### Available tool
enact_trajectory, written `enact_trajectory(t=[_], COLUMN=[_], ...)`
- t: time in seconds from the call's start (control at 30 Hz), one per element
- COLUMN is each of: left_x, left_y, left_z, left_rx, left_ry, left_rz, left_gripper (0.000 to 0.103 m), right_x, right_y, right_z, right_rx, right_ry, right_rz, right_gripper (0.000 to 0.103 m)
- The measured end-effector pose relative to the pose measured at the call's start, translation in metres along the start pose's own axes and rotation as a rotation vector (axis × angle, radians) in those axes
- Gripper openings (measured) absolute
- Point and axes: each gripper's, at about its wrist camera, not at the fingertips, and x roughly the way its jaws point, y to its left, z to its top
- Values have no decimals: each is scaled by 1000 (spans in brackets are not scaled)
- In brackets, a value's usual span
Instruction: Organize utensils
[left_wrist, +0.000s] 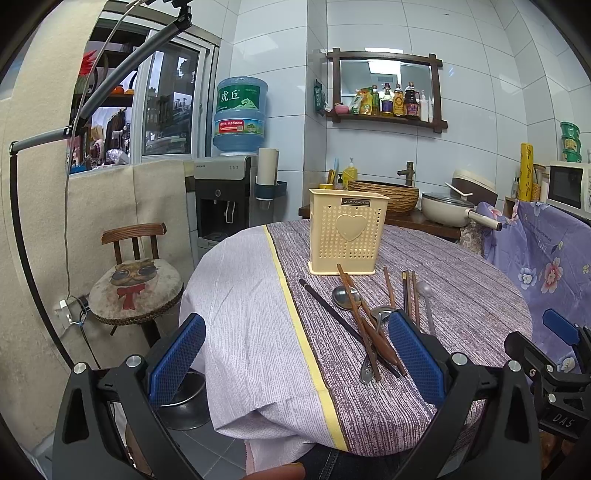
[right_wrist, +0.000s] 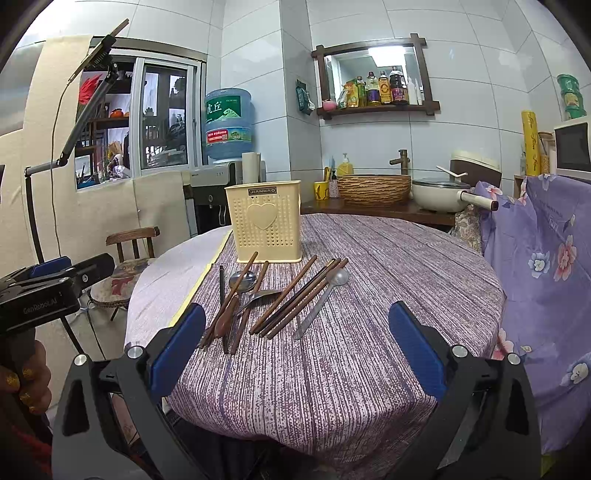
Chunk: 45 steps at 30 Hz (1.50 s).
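Observation:
A cream perforated utensil holder (left_wrist: 347, 236) (right_wrist: 264, 223) with a heart on its front stands upright on the round table (left_wrist: 461, 291) (right_wrist: 388, 266). In front of it lie loose utensils: brown wooden chopsticks (right_wrist: 295, 297) (left_wrist: 356, 317), a black chopstick (left_wrist: 332, 314), a metal spoon (left_wrist: 345, 295) (right_wrist: 242, 278), a second metal spoon (right_wrist: 260, 297), a wooden spoon (right_wrist: 225, 321) and a pale spoon (right_wrist: 325, 297) (left_wrist: 426, 301). My left gripper (left_wrist: 295, 350) is open near the table's front edge, empty. My right gripper (right_wrist: 297, 341) is open and empty, short of the utensils.
A striped purple cloth with a yellow band (left_wrist: 295, 314) covers the table. A wooden chair with a cat cushion (left_wrist: 135, 284) stands left. A water dispenser (left_wrist: 221, 199), wicker basket (right_wrist: 373, 188), pan (right_wrist: 439, 194) and floral drape (right_wrist: 546, 258) surround the table.

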Motion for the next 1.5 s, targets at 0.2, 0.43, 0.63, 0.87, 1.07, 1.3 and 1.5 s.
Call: enact_trajectory(t=[0.2, 0.43, 0.63, 0.87, 1.07, 1.3, 1.5], left_x=[-1, -1, -1, -1, 2, 22, 59], left_y=[0, 0, 1, 1, 2, 15, 26], left_z=[0, 0, -1, 0, -2, -7, 6], left_rx=[0, 0, 1, 0, 1, -10, -33], left_ry=[-1, 0, 0, 1, 18, 101, 204], left_rz=[0, 1, 0, -1, -4, 9, 19], left_gripper=[98, 98, 98, 98, 98, 98, 98], right_x=[0, -1, 0, 2, 5, 27, 70], right_y=[0, 0, 1, 1, 2, -8, -32], right_z=[-1, -2, -4, -5, -8, -11, 2], right_rx=[0, 1, 1, 3, -3, -30, -1], right_ry=[1, 3, 6, 7, 17, 107, 222], right_rz=[1, 1, 2, 1, 1, -51, -58], right_gripper=[98, 98, 98, 98, 98, 98, 98])
